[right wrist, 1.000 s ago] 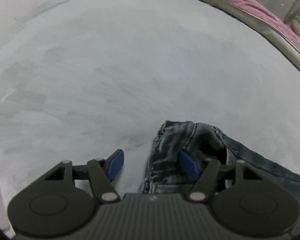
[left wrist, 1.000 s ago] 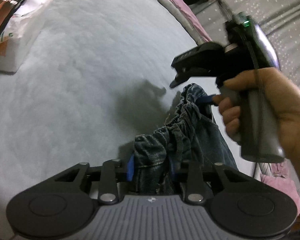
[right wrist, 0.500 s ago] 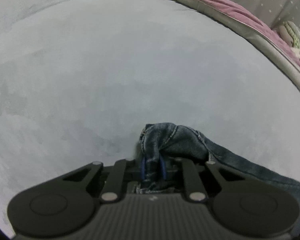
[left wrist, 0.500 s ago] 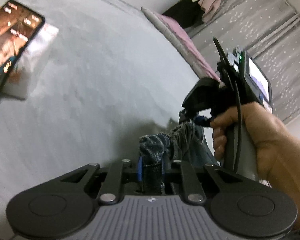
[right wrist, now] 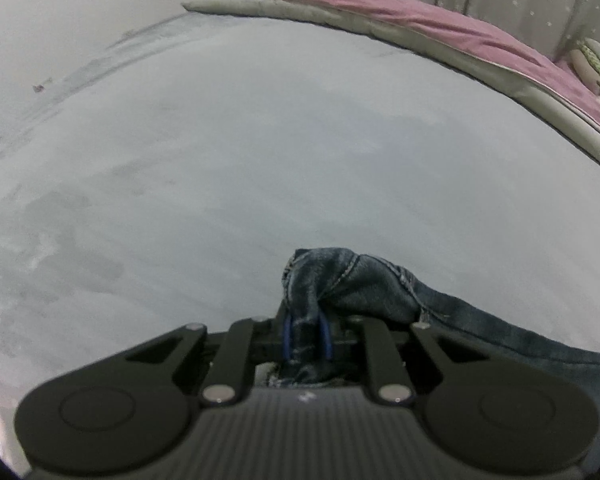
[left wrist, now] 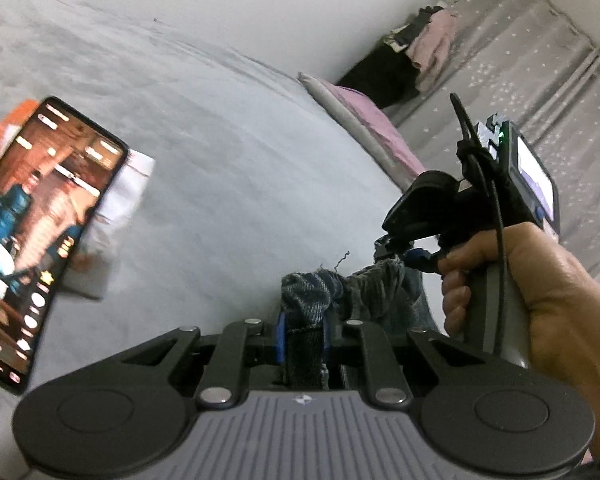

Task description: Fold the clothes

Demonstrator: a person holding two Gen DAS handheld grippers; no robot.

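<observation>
The left gripper (left wrist: 303, 334) is closed to a narrow gap on a bunched fold of the blue denim jeans (left wrist: 305, 292); its blue pads (left wrist: 280, 336) press the fabric from both sides at lower centre of the left wrist view. The left jaws have just been closing, with the denim between them.

The right gripper (right wrist: 307, 336) is clamped almost fully together on another fold of the jeans (right wrist: 340, 276), low at centre of the right wrist view. From this grip the denim runs off toward the lower right edge of the frame. In the left wrist view the right gripper (left wrist: 414, 256) appears at centre right, held by the person's right hand (left wrist: 532, 280), with the gathered waistband stretched between the two grippers.

The jeans hang over a pale grey bedspread (right wrist: 260, 140). A lit phone (left wrist: 40, 232) occupies the left edge of the left wrist view. A pink-and-grey quilt (right wrist: 420, 28) borders the bedspread at upper right.
</observation>
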